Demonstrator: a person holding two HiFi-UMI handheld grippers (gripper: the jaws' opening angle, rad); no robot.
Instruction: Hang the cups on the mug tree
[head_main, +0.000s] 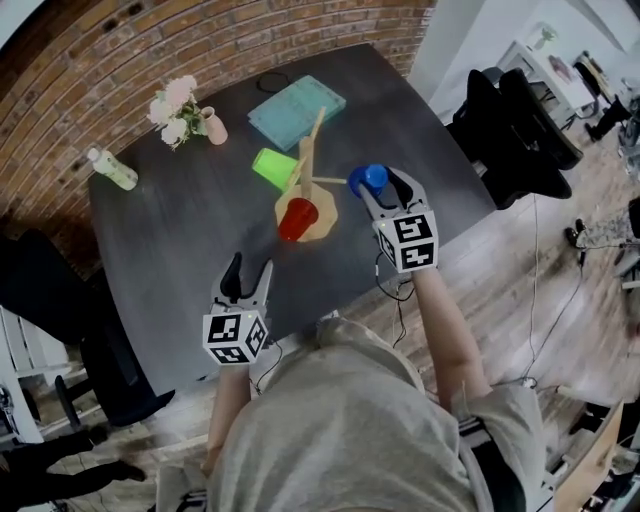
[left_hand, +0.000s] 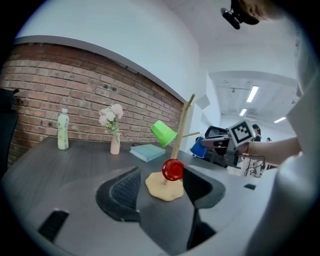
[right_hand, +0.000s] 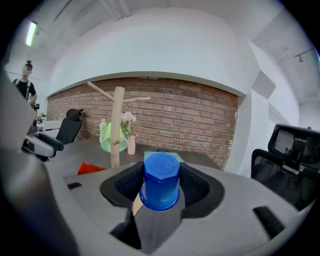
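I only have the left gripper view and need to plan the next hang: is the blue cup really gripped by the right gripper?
Observer: Yes, the right gripper has its jaws pressed on both sides of the blue cup.
Operator: Which way up is it?
Observer: Upside down: closed base up, rim down.
Operator: How close to the mug tree?
Observer: In the head view it sits just off the tip of the tree's right-hand branch; whether they touch I cannot tell.

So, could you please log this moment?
right gripper: blue plastic cup held | left gripper: open | green plastic cup: hung on wooden mug tree
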